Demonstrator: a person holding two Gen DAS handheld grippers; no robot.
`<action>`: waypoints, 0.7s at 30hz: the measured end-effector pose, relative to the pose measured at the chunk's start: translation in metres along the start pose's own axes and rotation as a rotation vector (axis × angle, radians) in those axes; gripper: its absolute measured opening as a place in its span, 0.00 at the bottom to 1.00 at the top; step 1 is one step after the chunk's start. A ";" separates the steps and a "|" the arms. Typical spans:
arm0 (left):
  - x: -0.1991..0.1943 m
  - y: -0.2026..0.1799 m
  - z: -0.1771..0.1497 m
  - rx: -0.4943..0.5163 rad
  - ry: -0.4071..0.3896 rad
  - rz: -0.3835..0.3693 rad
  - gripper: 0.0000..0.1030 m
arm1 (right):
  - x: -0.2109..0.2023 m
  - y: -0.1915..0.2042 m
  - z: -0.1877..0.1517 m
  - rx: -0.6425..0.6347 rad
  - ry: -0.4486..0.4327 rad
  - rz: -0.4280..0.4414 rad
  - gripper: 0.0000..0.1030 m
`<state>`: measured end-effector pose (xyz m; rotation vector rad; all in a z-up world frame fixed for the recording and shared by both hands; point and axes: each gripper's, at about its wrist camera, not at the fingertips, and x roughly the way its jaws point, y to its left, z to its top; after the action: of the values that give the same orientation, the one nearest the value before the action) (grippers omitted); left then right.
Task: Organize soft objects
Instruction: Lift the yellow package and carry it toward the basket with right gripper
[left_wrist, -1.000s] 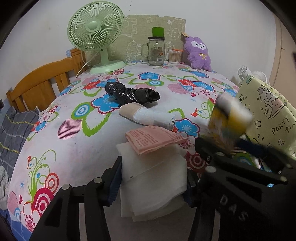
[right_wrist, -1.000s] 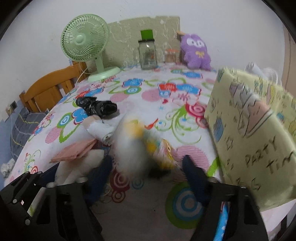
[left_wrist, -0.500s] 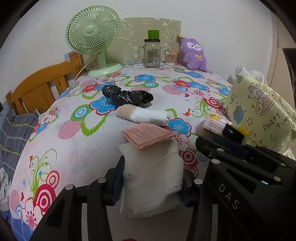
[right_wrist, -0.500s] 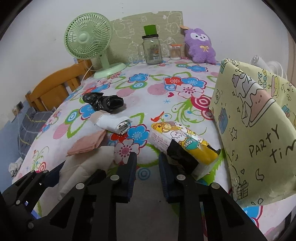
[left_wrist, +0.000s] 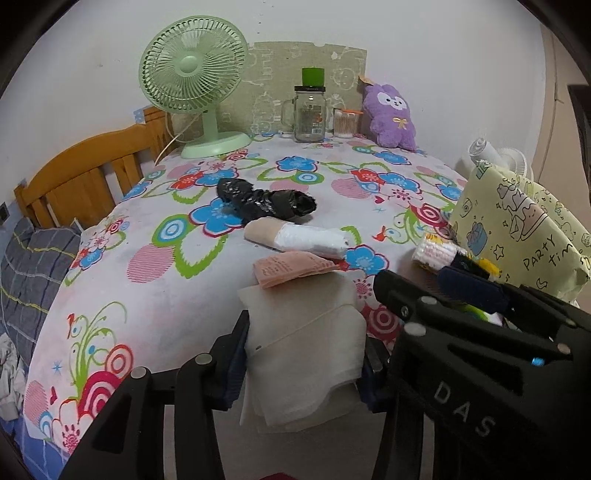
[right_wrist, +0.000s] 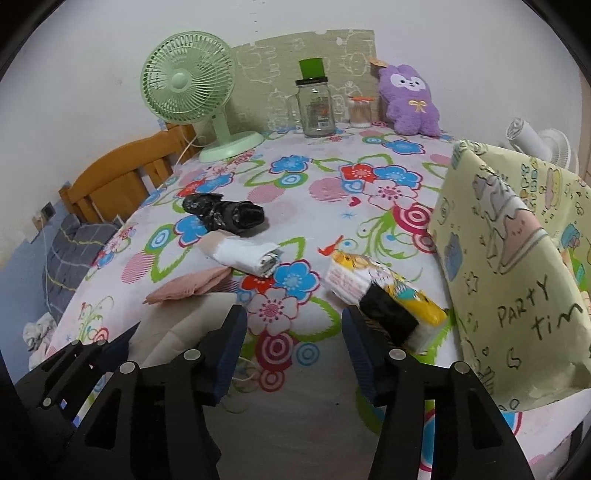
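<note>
The job looks to be in its early part. On the flowered worktop (left_wrist: 155, 295) the soft things lie loose, none of them visibly inside the yellow party bag (right_wrist: 509, 280) that stands at the right edge.

The left gripper (left_wrist: 303, 354) has its fingers (left_wrist: 236, 354) clenched on a stack of white folded cloths (left_wrist: 303, 332) at the near edge, the pads pressing both sides of the stack. A pink folded cloth (left_wrist: 291, 266) rests on the far end of that stack, outside the grip.

The right gripper (right_wrist: 293, 347) has nothing between its fingers (right_wrist: 231, 347); they are spreading apart over bare tablecloth. Its right finger stands just beside the yellow tissue pack (right_wrist: 384, 295), which lies flat between the gripper and the bag; whether the finger touches the pack I cannot tell. My reading is that the pack is lying free, not gripped.

Farther off, toward the middle, lie a white plastic roll (right_wrist: 243, 254) and behind it a black plastic roll (right_wrist: 225, 214), apart from both grippers. The purple plush (right_wrist: 410, 103) sits at the far edge by the glass jar (right_wrist: 316, 107) and the green fan (right_wrist: 192, 92).

Left to do, as I judge it: place the white stack and deal with the pink cloth, the tissue pack and the two rolls. Whether the bag is the intended destination is only a guess.
</note>
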<state>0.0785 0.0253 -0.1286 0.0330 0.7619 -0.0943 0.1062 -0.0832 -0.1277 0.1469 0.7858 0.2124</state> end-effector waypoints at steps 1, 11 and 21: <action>-0.001 0.001 -0.001 -0.002 0.002 0.003 0.48 | 0.000 0.002 0.001 0.001 0.001 0.007 0.56; -0.018 0.020 -0.010 -0.027 -0.006 0.028 0.48 | -0.002 0.026 0.002 -0.032 -0.007 0.039 0.56; -0.027 0.006 -0.010 -0.015 -0.033 -0.020 0.48 | -0.022 0.011 -0.002 -0.012 -0.063 -0.044 0.71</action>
<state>0.0524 0.0339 -0.1174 0.0097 0.7302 -0.1078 0.0882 -0.0780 -0.1119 0.1246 0.7246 0.1702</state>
